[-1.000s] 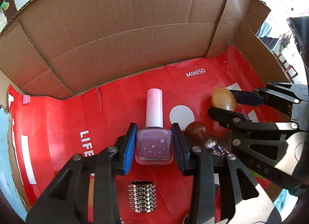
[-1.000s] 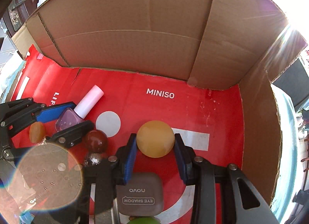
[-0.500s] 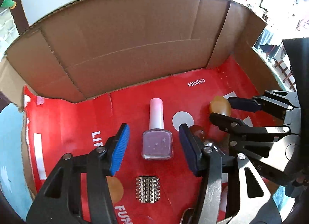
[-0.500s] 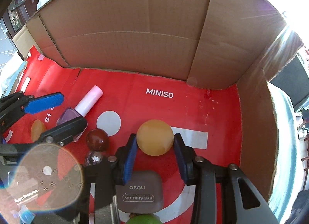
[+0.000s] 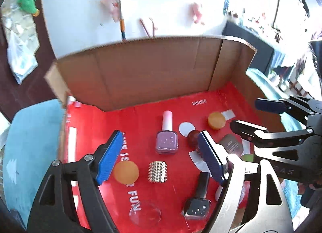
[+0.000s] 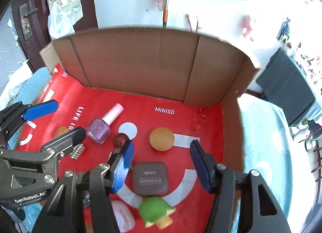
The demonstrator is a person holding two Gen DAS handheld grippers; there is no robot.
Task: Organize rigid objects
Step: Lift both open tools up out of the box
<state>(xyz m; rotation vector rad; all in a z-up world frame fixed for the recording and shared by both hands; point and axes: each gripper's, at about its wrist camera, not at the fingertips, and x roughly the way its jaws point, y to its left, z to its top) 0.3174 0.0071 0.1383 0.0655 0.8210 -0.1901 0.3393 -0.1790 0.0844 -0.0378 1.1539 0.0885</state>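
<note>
Two amber discs (image 5: 125, 171), studded metal cylinder (image 5: 158, 171), corrugated cardboard box (image 5: 153, 66)

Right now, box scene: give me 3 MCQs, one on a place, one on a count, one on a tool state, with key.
1. Where does the purple nail polish bottle lie?
A. on the red box floor
B. between the left tool's pads
C. outside the box

2. How many amber balls lie in the box?
A. one
B. two
C. four

3. What is the right tool doing?
A. gripping an amber ball
B. gripping the eye shadow case
C. open, holding nothing

Key:
1 A, the bottle lies flat on the red, beyond the left tool.
2 B, the left wrist view shows one near the white strip and one by the left tool's pad.
3 C, its pads stand apart with only floor and the case below.
</note>
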